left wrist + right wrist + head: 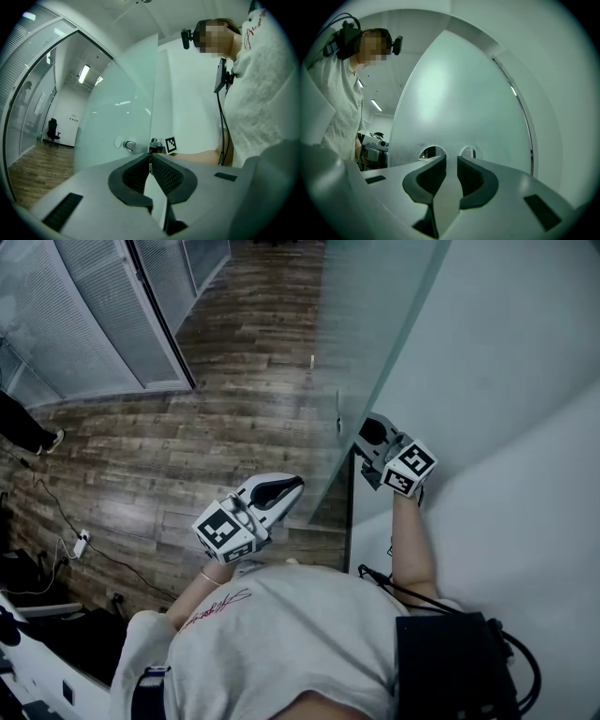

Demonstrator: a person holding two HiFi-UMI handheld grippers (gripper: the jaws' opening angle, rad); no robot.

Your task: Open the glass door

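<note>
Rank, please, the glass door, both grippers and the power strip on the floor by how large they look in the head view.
1. glass door, by far the largest.
2. left gripper and right gripper: they look about alike, so they are not ranked against each other.
3. power strip, the smallest.

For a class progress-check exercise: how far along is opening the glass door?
Done: the right gripper is at the glass door, near its handle. In hand: its jaws stand apart facing the glass, clamping nothing visible. The left gripper hangs shut. Left: grip the handle and swing the door.
</note>
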